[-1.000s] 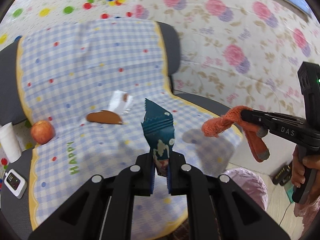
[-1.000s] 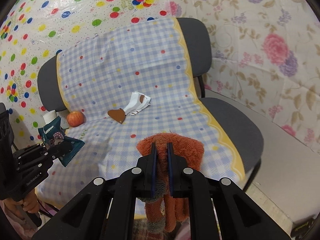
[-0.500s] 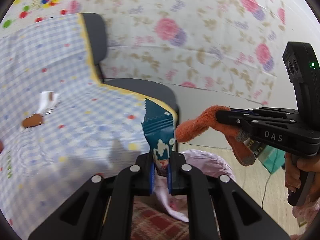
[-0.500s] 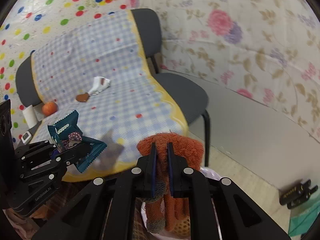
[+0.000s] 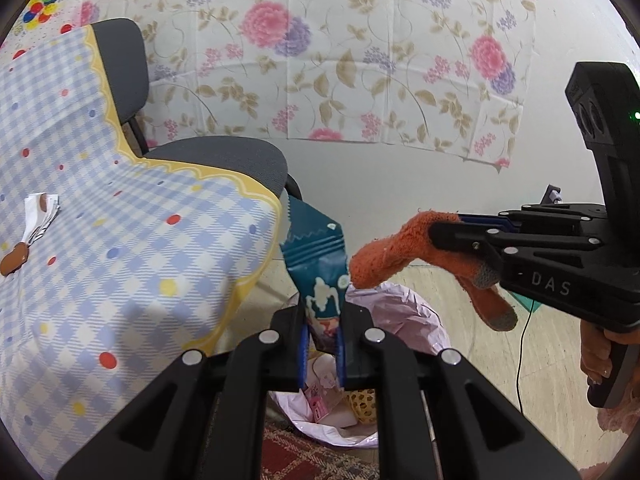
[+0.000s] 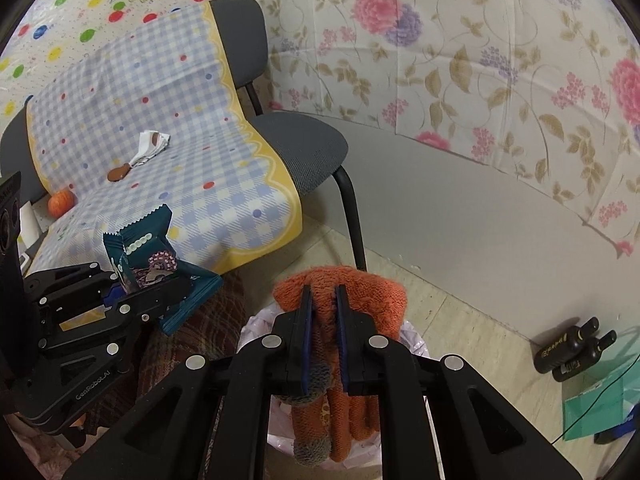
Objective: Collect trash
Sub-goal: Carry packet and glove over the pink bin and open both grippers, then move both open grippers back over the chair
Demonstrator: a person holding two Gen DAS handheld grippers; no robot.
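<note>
My left gripper [image 5: 322, 312] is shut on a teal snack wrapper [image 5: 316, 264], which stands up between its fingers above a bin lined with a pink bag [image 5: 404, 316]. Seen from the right wrist, that left gripper [image 6: 168, 284] holds the wrapper [image 6: 150, 256] at the lower left. My right gripper [image 6: 322, 300] is shut on an orange knitted glove [image 6: 360, 292] with grey fingertips, hanging over the pink bag [image 6: 416, 344]. The left wrist view shows the right gripper [image 5: 436, 236] with the glove [image 5: 392, 256] just right of the wrapper.
A grey chair [image 6: 316, 148] draped with a blue checked cloth [image 6: 160, 120] stands left of the bin. On the cloth lie a white crumpled wrapper [image 6: 150, 142], a brown piece [image 6: 118, 174] and an apple [image 6: 62, 202]. Two dark bottles [image 6: 576, 344] stand by the wall.
Both grippers have swung right and down, off the chair seat to above the pink-lined bin. Each still holds its item.
</note>
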